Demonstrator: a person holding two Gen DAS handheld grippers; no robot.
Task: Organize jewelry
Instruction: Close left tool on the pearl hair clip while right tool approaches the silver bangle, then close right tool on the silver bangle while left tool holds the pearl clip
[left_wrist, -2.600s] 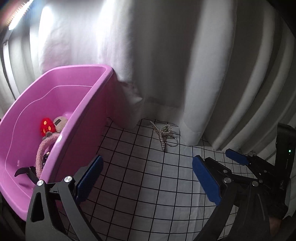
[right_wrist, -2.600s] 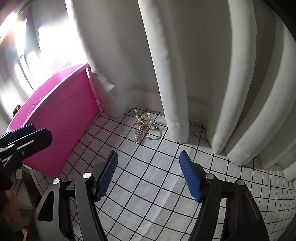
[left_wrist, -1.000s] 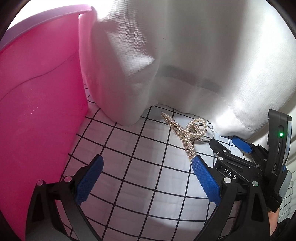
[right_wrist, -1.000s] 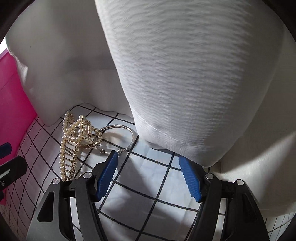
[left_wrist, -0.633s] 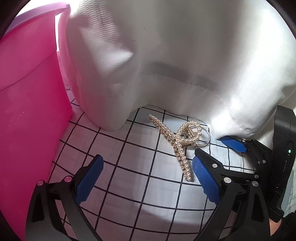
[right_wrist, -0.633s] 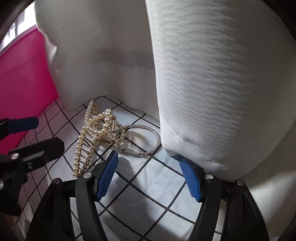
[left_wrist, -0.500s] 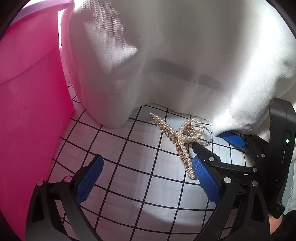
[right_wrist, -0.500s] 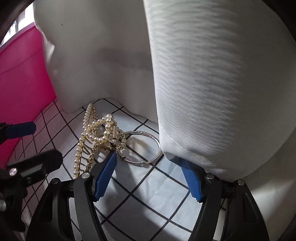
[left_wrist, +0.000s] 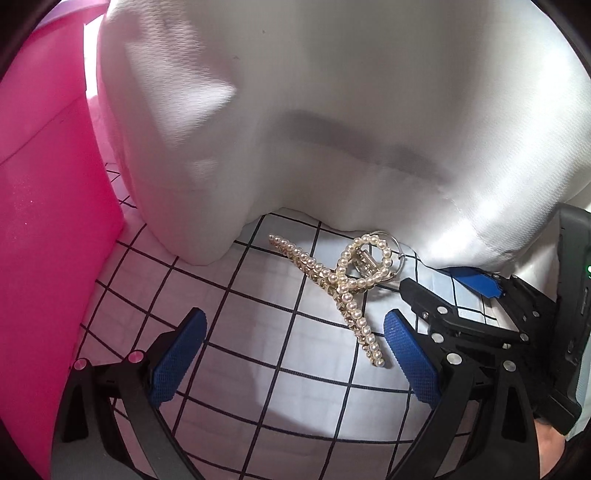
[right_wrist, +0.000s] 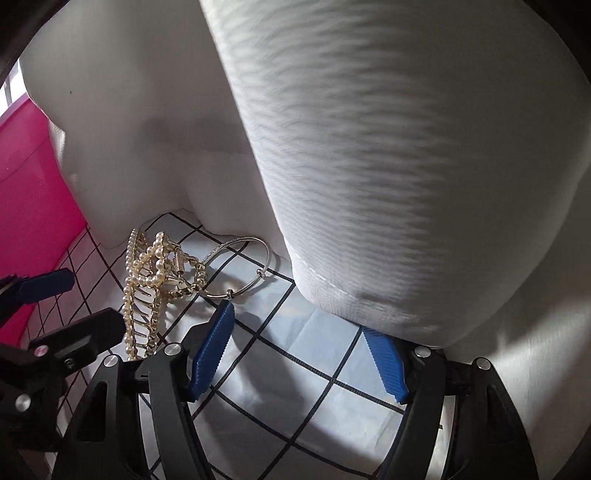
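A gold hair claw set with pearls (left_wrist: 334, 284) lies on the white gridded cloth (left_wrist: 258, 332) at the foot of the curtain. It also shows in the right wrist view (right_wrist: 147, 280). A thin silver bangle (right_wrist: 240, 267) lies against its right side, partly under the curtain hem; in the left wrist view (left_wrist: 397, 254) only its edge shows. My left gripper (left_wrist: 291, 360) is open, its right pad just right of the claw's near tip. My right gripper (right_wrist: 299, 350) is open and empty, its left fingertip (right_wrist: 218, 332) right at the bangle's near edge.
A pink plastic bin (left_wrist: 40, 236) stands at the left, its wall close to my left gripper. A white pleated curtain (right_wrist: 369, 166) hangs over the back of the cloth and presses against my right gripper's right finger. The right gripper (left_wrist: 458, 295) reaches in beside my left one.
Both grippers have moved in close to the claw and bangle. The right gripper has slid forward until its left fingertip reaches the bangle. The jewelry has not moved.
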